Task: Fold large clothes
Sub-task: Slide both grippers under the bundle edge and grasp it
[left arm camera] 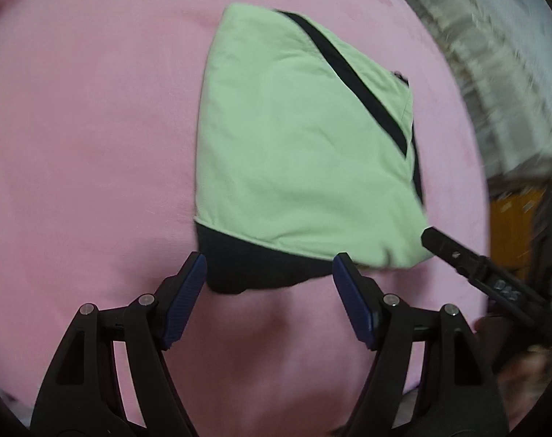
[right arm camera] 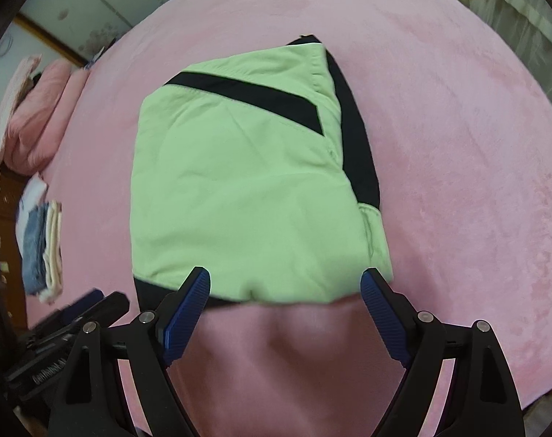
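In the left wrist view, the garment [left arm camera: 297,145], light green with black trim, is seen lying folded into a compact bundle on the pink bed [left arm camera: 86,145]. It lies straight ahead of the left hand-held gripper [left arm camera: 268,273] and slightly to its right. The near black hem sits between the blue fingertips [left arm camera: 188,291], which are spread wide with nothing clamped. The bundle's long axis runs away from this hand-held gripper, leaning a little to the left toward the far end. A black diagonal band is seen on its right side. The right hand-held gripper [left arm camera: 430,236] is seen at the bundle's near right corner, just beside or touching the cloth; contact cannot be confirmed.

In the right wrist view, the garment [right arm camera: 246,182] again lies directly ahead, its near green edge falling between the fingers of the right hand-held gripper [right arm camera: 286,287], whose jaws stand apart and empty. The long axis is judged to run from near to far, with the black band crossing the far part. The left hand-held gripper [right arm camera: 93,302] is seen low at the left, blurred, near the bundle's near left corner. Both are judged about equally near the near edge. A stack of folded clothes [right arm camera: 42,251] lies well apart at the bed's left edge.
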Tool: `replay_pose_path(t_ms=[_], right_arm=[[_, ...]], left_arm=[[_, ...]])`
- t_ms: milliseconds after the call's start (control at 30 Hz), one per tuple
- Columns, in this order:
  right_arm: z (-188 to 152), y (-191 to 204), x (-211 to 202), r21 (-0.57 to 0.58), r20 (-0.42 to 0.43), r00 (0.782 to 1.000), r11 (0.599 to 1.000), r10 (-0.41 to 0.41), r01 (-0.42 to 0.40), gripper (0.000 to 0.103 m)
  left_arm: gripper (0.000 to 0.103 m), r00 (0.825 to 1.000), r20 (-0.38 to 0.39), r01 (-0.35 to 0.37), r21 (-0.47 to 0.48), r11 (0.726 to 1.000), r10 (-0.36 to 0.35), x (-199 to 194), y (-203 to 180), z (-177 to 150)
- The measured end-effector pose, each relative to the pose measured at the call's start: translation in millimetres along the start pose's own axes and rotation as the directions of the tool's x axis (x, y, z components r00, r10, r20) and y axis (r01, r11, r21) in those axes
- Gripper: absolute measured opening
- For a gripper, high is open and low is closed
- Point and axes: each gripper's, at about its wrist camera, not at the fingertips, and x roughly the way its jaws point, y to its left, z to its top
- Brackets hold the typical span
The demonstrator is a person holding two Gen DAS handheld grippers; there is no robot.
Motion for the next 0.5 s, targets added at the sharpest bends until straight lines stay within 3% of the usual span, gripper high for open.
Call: replay_pose_path(t_ms=[133,233,300,400,500], right_arm=[[19.9,-23.7,16.5,0.025,0.049,0.997,0.998,0.055,-0.056,0.086],[39.4,-47.8,39.3,0.044,0.063,0.988,0.989,0.141,-0.144,0.086],[52.7,-65.7,57.8,0.065,0.064,0.973,0.972,0.221,-0.225,0.086],[72.3,-93.4,86.1,0.156,0.057,0.948,0.935,0.314,-0.319,0.086],[89.1,-105.0,104.6,0.178,0.037,0.915,0.899,0.401,-0.401,0.086]], left_arm=[[0.069,0.988,0.022,0.153,-0.103,0.983,-0.152,14.9,35.3,21.1],[0.069,0.978,0.027,0.207,-0.123,0.971,-0.205,29.6,51.2,38.0],[0.069,0.974,-0.005,0.222,-0.128,0.966,-0.225,46.2,58.5,51.1],[0.069,0.981,-0.037,0.183,-0.100,0.978,-0.188,66.7,59.8,69.0],[0.069,0.980,-0.083,0.172,-0.088,0.981,-0.179,88.5,55.0,81.5]])
